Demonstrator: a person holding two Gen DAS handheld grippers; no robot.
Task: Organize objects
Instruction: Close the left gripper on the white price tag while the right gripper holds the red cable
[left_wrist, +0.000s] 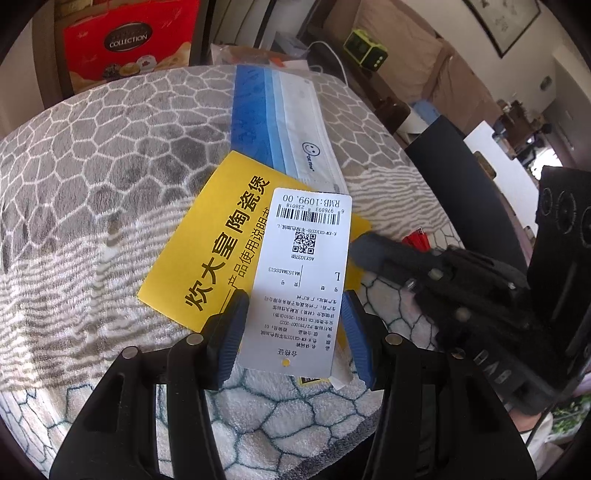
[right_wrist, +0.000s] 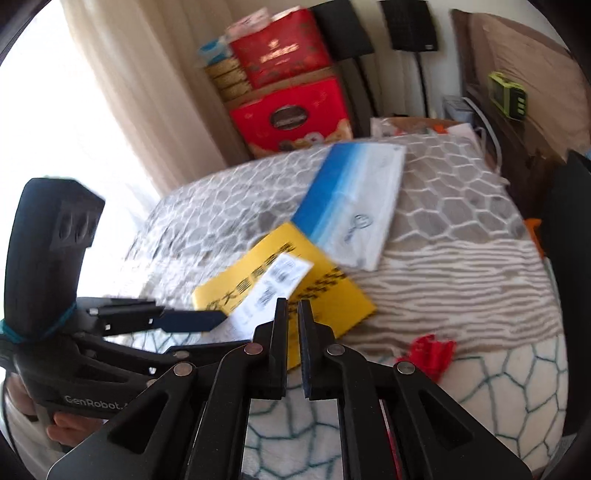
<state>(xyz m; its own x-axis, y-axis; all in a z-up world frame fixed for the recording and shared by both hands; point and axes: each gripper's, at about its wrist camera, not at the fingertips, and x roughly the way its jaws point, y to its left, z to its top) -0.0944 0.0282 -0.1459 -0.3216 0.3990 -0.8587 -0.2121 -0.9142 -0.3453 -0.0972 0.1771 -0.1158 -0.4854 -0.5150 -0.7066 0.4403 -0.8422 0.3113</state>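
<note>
Your left gripper (left_wrist: 293, 328) grasps white tag (left_wrist: 306, 266) by edges, centre frame, over yellow booklet (left_wrist: 207, 254). Right gripper (right_wrist: 293, 314) clenched, empty. Mask pack (left_wrist: 273, 122), red tassel (right_wrist: 430, 350) remain unsorted on blanket (left_wrist: 92, 177): early stage.

Patterned blanket (left_wrist: 92, 166); yellow booklet (left_wrist: 207, 236); mask pack (left_wrist: 280, 122)

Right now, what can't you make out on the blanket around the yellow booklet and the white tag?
- Yellow booklet, left wrist view: title partly covered by the white tag.
- White tag, right wrist view: print lost to motion blur.
- Small red thing: blurred there; in the left wrist view mostly hidden behind the right gripper.
</note>
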